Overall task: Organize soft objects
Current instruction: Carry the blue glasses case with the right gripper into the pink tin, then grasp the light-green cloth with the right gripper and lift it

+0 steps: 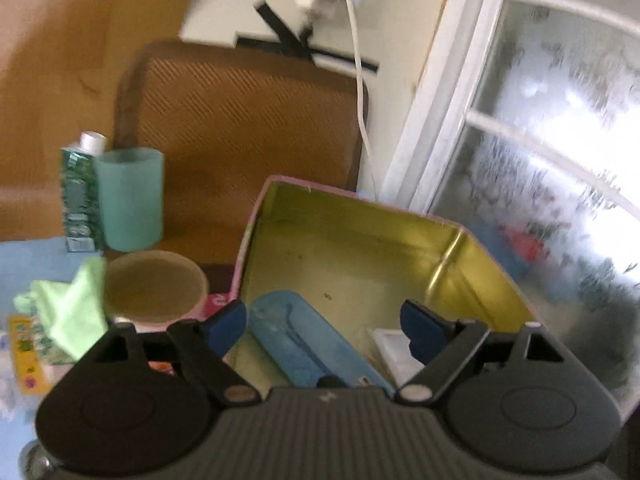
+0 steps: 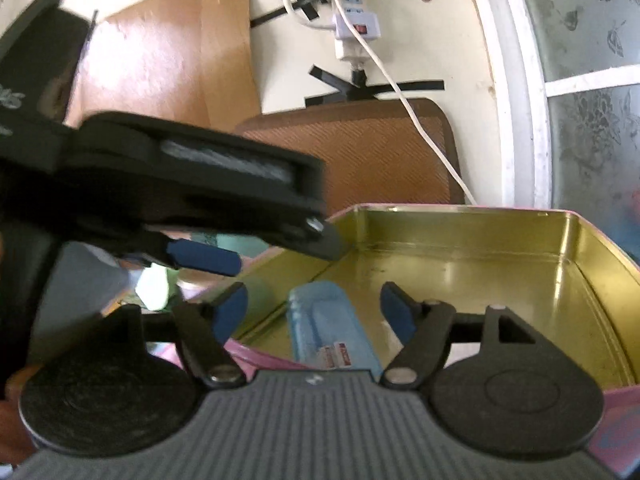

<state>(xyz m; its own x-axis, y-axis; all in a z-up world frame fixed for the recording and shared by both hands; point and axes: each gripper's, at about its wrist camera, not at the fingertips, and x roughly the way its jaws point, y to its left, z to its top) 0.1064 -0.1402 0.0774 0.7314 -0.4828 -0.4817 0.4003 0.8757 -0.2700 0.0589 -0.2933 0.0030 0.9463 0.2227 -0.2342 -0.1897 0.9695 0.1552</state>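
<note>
no legible text; small red-white label (image 2: 336, 354) on blue packet (image 2: 320, 320) too blurred to read.

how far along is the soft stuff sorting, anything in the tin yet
Done: a blue pouch already lies inside the open tin. In hand: nothing; the left gripper and right gripper are both open and empty over the tin. Left: the green cloth is outside the tin, beside a paper cup.

The right gripper (image 2: 314, 314) stands open over a blue pack (image 2: 332, 320) lying in the tin (image 2: 520, 236). The left gripper (image 2: 276, 246) reaches in from nine o'clock.
</note>
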